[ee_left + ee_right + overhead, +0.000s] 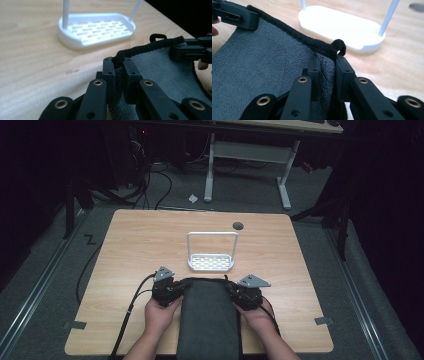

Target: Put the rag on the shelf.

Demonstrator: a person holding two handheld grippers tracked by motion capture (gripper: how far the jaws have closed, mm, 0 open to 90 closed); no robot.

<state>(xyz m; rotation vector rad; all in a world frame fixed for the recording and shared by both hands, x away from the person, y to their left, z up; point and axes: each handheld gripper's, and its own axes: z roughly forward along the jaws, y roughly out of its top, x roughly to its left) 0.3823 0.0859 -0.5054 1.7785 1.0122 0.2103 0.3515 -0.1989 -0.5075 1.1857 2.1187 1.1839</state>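
Note:
A dark grey towel (pixel 210 315) with a black hem lies over the near edge of the wooden table (pixel 135 245), between my two hands. My left gripper (pixel 183 286) is shut on its far left corner; in the left gripper view the jaws (pixel 119 66) pinch the hem of the towel (pixel 162 72). At the far right corner my right gripper (pixel 229 288) is shut on the cloth, with the jaws (pixel 327 62) clamping the towel (pixel 262 65) beside a small hanging loop (pixel 339 46). The hem runs taut between both grippers.
A white rack (pixel 211 262) with a slotted base and a tall hoop handle stands just beyond the towel. A dark round hole (pixel 238 225) sits near the table's far edge. Behind the table are a white desk frame (pixel 245 165) and floor cables (pixel 150 185).

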